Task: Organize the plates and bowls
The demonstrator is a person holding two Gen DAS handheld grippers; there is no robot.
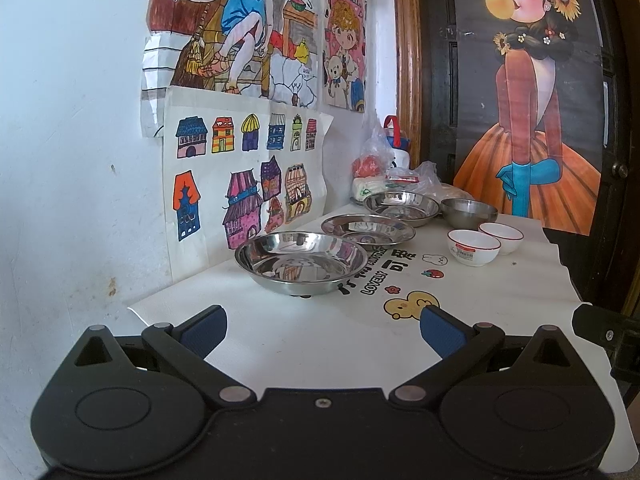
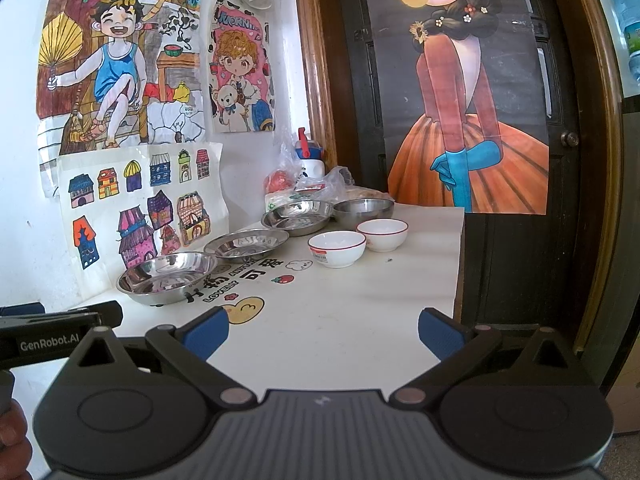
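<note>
Three steel plates stand in a row along the wall on the white table (image 1: 320,344): near plate (image 1: 301,261) (image 2: 167,276), middle plate (image 1: 368,230) (image 2: 246,242), far plate (image 1: 401,203) (image 2: 298,216). A steel bowl (image 1: 469,212) (image 2: 363,210) sits at the back. Two white bowls with red rims stand side by side: near one (image 1: 474,246) (image 2: 337,247), far one (image 1: 502,237) (image 2: 382,234). My left gripper (image 1: 322,328) is open and empty, short of the near plate. My right gripper (image 2: 322,332) is open and empty over the table's front.
Plastic bags with food (image 1: 380,168) (image 2: 300,184) and a white bottle with a red handle (image 1: 396,140) (image 2: 309,152) crowd the back corner. Drawings cover the wall on the left. A dark door (image 2: 520,240) stands past the table's right edge (image 2: 459,260).
</note>
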